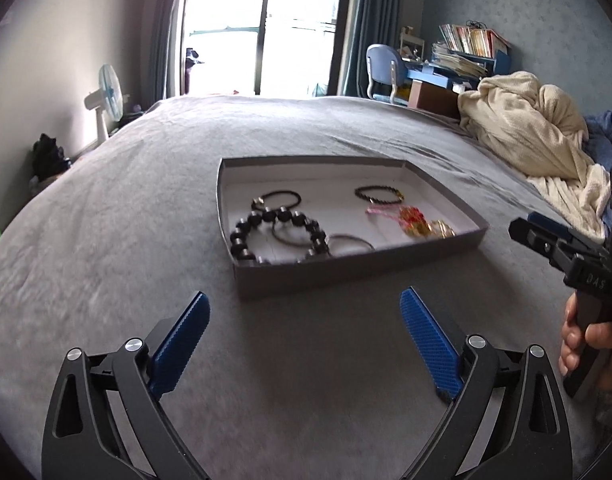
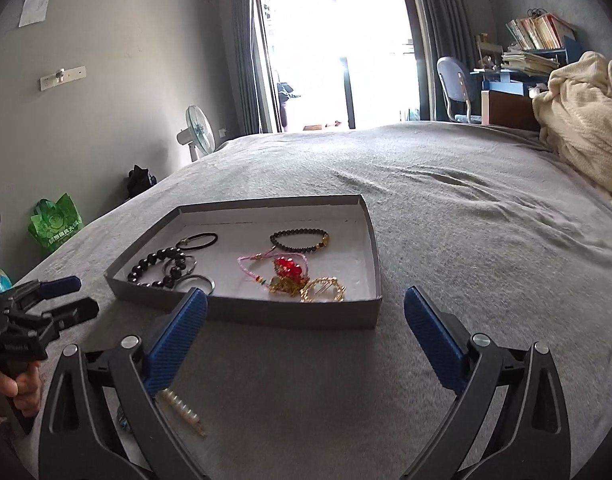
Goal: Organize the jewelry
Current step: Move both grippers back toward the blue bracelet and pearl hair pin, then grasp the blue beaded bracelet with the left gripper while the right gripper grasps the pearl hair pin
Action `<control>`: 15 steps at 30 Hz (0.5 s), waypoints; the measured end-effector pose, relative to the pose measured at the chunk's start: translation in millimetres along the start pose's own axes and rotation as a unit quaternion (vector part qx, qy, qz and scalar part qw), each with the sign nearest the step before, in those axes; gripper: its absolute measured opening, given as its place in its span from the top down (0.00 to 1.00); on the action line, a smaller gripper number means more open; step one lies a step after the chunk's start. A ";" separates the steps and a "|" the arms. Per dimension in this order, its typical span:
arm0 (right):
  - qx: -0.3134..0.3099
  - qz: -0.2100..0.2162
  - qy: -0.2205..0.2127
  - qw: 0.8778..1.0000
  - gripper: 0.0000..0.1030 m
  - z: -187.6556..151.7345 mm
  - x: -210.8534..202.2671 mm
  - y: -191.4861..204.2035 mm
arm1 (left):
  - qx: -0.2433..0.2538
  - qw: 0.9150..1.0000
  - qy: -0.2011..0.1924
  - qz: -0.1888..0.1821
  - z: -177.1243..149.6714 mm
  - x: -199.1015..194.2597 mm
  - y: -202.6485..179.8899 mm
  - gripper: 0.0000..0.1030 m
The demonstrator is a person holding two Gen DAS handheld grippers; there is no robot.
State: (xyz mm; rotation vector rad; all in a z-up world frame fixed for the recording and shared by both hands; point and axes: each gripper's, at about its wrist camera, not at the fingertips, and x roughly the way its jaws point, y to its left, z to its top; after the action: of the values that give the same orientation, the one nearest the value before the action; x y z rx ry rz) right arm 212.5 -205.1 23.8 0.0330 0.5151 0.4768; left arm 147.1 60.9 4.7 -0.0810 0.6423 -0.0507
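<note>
Half the pearl hair clip (image 2: pixel 185 411) hides behind right hand-held gripper (image 2: pixel 306 320).

Your left gripper (image 1: pixel 304 344) and right gripper (image 2: pixel 306 344) look the same — black triangular cut-out arms, round silver screws at the pivots, ribbed blue finger pads (image 1: pixel 426 344). White lettering on the right gripper's black body, and your bare fingers (image 1: pixel 568 344) wrap its handle — no sleeve visible.

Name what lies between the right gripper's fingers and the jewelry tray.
Only bare grey bedspread separates the right gripper from the tray, seen in the right wrist view.
</note>
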 end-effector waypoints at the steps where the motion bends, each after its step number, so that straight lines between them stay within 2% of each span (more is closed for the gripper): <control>1: -0.003 0.001 -0.001 1.000 0.05 -1.8 -3.3 2.6 | 0.004 1.000 -0.001 0.000 -4.3 -3.5 -3.1 0.07; 8: -0.014 0.001 0.003 1.000 0.05 -12.9 -17.1 13.1 | 0.029 1.000 0.001 0.012 -16.9 -11.4 -20.6 0.07; 15: -0.011 0.000 0.003 1.000 0.05 -20.1 -24.6 15.7 | 0.025 1.000 0.007 0.016 -27.1 -15.3 -24.8 0.07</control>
State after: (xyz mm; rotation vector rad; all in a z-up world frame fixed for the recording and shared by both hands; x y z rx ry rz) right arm 177.2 -203.9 20.0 0.0105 0.5150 0.4836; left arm 118.0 35.7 -5.6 -0.0223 0.6551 -0.0361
